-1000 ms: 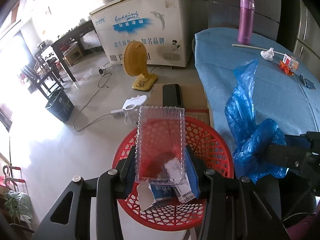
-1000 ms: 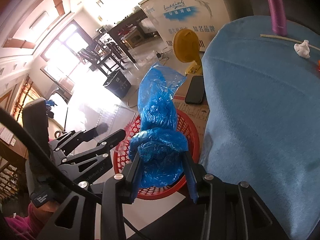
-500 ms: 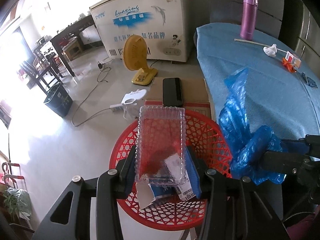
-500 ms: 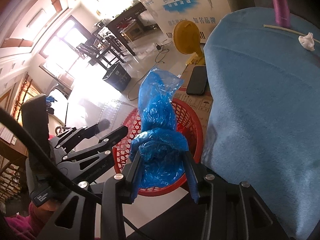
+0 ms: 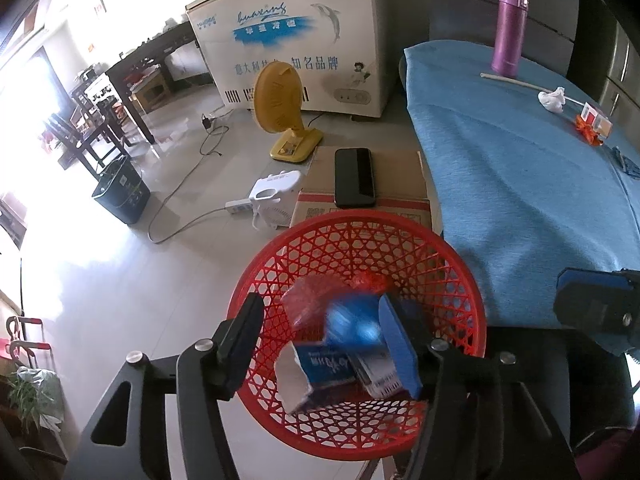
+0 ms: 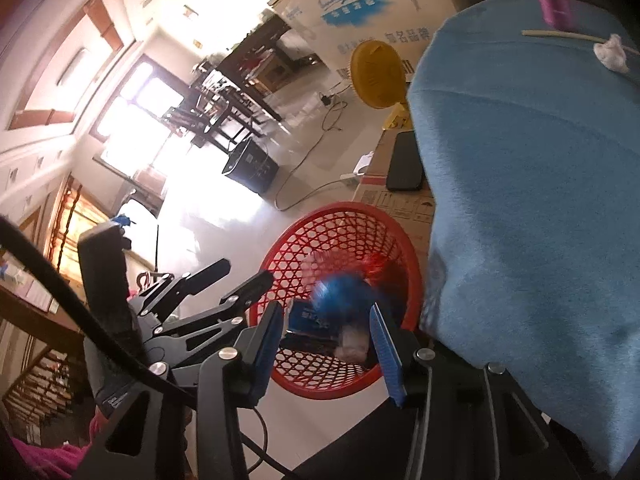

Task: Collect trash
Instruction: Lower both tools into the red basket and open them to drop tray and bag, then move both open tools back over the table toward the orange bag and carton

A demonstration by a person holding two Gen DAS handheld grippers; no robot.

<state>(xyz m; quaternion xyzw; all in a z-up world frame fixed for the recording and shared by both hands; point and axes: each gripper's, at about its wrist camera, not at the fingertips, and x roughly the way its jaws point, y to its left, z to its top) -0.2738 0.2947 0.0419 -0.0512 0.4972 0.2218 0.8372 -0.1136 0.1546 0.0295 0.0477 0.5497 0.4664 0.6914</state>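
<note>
The clear tray and the blue bag, clamped half a second ago, have been let go: both are seen blurred inside the red basket (image 5: 360, 352) at lower centre. The left gripper (image 5: 320, 344) and right gripper (image 6: 324, 344) are opening, jaws spread with nothing pinched. More trash remains on the desk (image 5: 520, 184), upper right: a tissue wad (image 5: 552, 99) and wrappers.

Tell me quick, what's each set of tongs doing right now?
Left tongs: opening, holding nothing, above the red basket.
Right tongs: opening, holding nothing; the blue bag is dropping into the basket.
</note>
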